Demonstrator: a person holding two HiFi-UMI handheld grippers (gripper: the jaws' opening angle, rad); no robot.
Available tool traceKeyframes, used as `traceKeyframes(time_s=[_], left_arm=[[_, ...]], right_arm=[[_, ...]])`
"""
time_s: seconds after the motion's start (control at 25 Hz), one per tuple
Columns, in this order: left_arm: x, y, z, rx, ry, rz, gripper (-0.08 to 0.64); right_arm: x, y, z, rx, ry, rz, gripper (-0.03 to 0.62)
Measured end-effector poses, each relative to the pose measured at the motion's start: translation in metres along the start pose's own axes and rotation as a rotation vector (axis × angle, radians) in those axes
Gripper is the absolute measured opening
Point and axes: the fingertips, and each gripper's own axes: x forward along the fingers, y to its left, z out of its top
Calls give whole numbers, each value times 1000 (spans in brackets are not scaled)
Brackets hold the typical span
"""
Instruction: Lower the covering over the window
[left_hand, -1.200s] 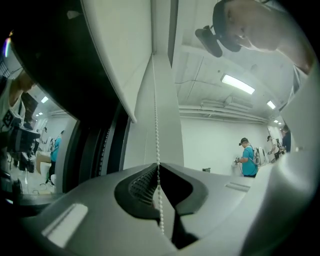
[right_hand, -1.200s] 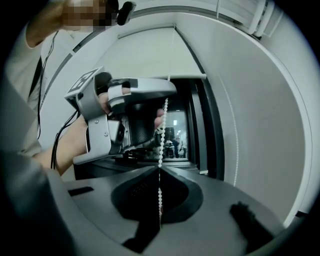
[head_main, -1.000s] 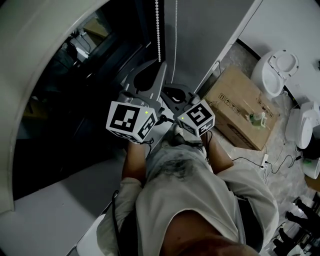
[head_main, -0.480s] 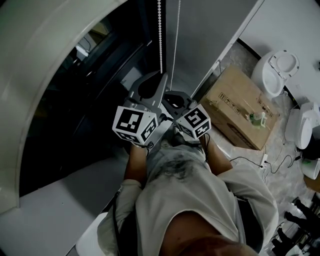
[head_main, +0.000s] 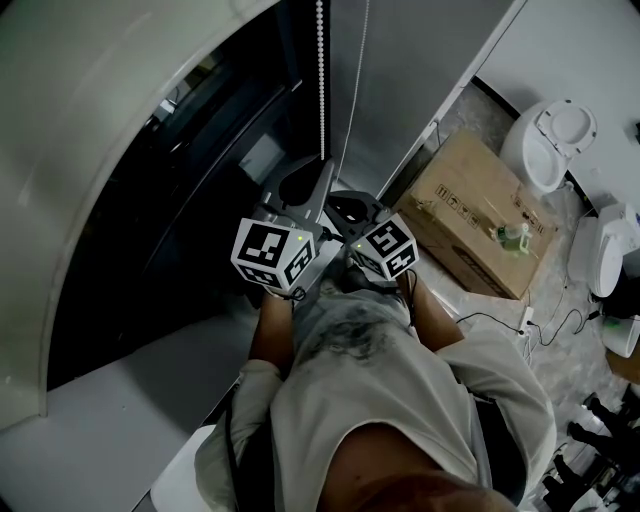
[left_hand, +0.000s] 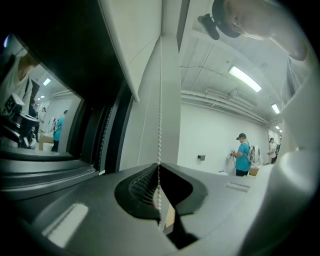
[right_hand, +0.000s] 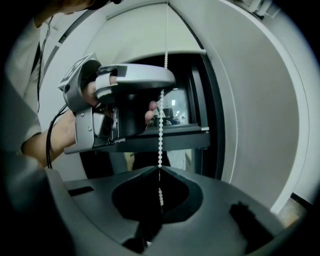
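A white bead chain (head_main: 321, 80) hangs in front of the dark window (head_main: 170, 230). A pale roller blind (head_main: 90, 150) covers the window's upper left part. My left gripper (head_main: 325, 165) is shut on the chain, which runs straight between its closed jaws (left_hand: 159, 167). Just below it, my right gripper (head_main: 347, 207) is also shut on the same chain (right_hand: 161, 125), which passes through the closed jaw tips (right_hand: 160, 170). The right gripper view shows the left gripper (right_hand: 161, 91) above, held by a hand. A second strand (head_main: 355, 80) hangs loose to the right.
A cardboard box (head_main: 480, 215) lies on the floor to the right, with a white toilet (head_main: 555, 140) behind it and cables (head_main: 540, 325) nearby. A grey wall panel (head_main: 420, 90) stands right of the chain. A person in a blue shirt (left_hand: 243, 155) stands far off.
The blind's lower edge has come further down over the dark glass. Both grippers have shifted slightly down along the chain, still closed on it.
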Motion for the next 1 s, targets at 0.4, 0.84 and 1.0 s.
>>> traceKeyframes(time_s=[0.4, 0.84, 1.0], left_arm=[[0, -3, -1, -2, -2, -3, 17], [4, -1, -1, 14, 5, -2, 17], [6, -3, -2, 26, 11, -2, 17]], right_arm=[[-15, 5, 4, -36, 12, 20, 20], [-77, -18, 137, 2, -328, 14, 101], [-76, -27, 175, -53, -381, 6, 106]])
